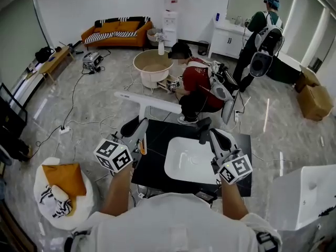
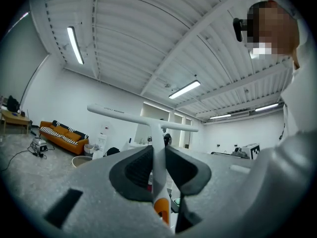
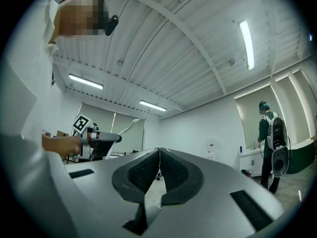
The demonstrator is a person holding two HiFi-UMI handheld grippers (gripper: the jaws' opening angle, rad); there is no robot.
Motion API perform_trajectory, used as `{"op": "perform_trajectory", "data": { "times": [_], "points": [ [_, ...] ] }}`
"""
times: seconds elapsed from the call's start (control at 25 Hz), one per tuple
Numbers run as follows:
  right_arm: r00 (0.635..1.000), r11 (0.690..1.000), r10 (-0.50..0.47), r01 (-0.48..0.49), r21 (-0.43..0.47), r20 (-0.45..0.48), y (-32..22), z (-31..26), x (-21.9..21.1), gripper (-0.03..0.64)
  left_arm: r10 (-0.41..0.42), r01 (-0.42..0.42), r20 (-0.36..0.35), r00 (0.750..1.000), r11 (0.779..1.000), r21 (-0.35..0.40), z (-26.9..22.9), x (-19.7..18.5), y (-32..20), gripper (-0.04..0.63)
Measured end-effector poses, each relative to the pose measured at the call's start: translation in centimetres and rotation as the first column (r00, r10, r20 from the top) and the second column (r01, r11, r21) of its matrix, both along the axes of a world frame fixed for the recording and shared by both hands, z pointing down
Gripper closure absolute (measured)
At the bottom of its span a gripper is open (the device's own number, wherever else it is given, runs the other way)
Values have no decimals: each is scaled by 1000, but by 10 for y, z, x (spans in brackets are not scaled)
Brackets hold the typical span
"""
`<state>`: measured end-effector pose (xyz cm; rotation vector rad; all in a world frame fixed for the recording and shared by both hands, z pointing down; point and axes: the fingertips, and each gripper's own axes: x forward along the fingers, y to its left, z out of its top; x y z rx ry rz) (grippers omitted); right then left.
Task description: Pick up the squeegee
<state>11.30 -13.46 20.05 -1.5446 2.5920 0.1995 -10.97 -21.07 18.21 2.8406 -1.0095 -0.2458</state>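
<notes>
White squeegee (image 1: 149,103) pinched by handle in left claw (image 1: 140,124), blade crosswise ahead, right claw (image 1: 206,127) closed

Two tools: the left tool (image 1: 139,126) and the right tool (image 3: 159,155). One squeegee (image 1: 149,102). One white sink basin (image 1: 191,159), on one black surface (image 1: 155,156). One orange sofa (image 1: 118,33), one round tub (image 1: 152,67), two cardboard boxes (image 1: 315,103). Two other people – one crouching person (image 1: 199,85), one standing person (image 1: 261,35).
</notes>
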Motion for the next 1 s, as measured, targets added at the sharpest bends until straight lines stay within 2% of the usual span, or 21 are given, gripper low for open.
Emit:
{"op": "perform_trajectory", "data": {
  "times": [0.4, 0.68, 1.0],
  "points": [
    [1000, 1000, 15, -15, -15, 23, 4, -2, 20, 601, -40, 47, -72, 997, 994, 96, -18, 1, 17, 506],
    [1000, 1000, -2, 3, -21, 28, 3, -1, 17, 603, -48, 57, -109, 993, 995, 87, -11, -4, 20, 506],
    [1000, 999, -25, 26, -36, 9, 8, 1, 14, 603, -23, 32, -131, 991, 997, 68, -10, 2, 20, 508]
  ]
}}
